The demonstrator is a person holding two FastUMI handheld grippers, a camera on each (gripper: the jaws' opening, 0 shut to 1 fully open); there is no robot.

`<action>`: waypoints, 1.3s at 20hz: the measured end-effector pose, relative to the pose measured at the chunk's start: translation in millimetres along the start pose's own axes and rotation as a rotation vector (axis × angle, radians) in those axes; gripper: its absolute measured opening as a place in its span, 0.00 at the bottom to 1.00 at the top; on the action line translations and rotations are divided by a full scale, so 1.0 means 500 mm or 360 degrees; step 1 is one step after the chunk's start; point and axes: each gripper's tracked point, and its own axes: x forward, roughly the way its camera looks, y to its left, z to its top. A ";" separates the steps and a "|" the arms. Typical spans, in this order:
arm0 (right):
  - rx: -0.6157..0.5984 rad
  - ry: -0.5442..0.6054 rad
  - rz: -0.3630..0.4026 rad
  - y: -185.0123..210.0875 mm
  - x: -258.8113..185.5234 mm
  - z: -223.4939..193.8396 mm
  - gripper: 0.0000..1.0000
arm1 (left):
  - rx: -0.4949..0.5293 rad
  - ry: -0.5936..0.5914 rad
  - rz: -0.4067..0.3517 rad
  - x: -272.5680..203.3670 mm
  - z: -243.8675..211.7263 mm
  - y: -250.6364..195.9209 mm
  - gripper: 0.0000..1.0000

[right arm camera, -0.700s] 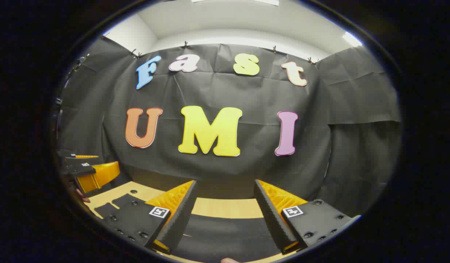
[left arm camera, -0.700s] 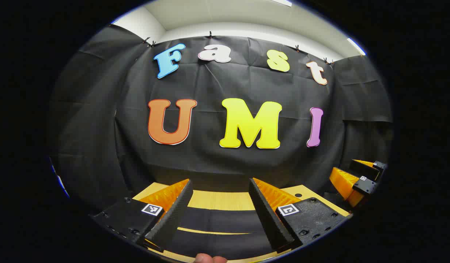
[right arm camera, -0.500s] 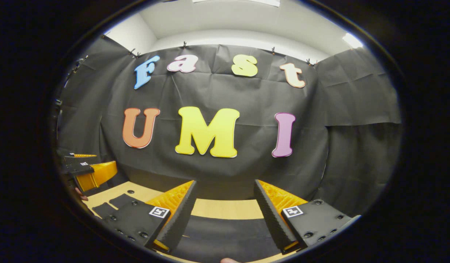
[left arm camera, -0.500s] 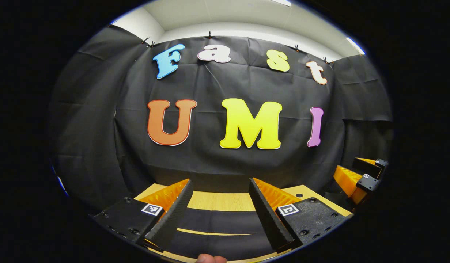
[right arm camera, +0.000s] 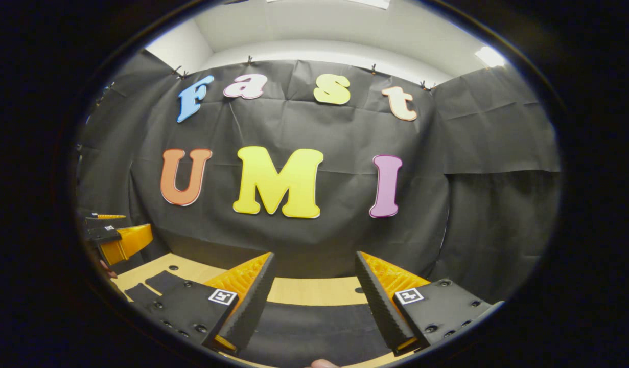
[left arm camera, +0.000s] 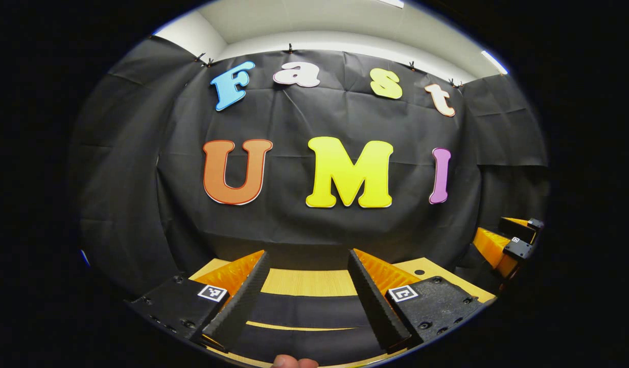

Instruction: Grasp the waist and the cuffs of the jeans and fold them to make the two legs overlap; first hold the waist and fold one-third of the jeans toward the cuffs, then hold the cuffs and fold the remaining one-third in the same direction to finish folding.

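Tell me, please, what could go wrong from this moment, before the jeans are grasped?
1. Both the left gripper and the right gripper stand open above the dark jeans, holding nothing; closing too high could miss the cloth.
2. The jeans blend with the black backdrop, so waist and cuffs are hard to tell apart.
3. A shallow pinch might take one layer only.

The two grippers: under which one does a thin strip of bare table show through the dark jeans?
The left gripper: a pale line of table crosses the jeans between its fingers. Under the right gripper the jeans lie unbroken.
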 end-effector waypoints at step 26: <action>0.0385 0.0764 -0.0456 -0.450 -0.025 -0.334 0.96 | -0.0342 0.0557 0.0648 -0.100 -0.282 0.427 0.98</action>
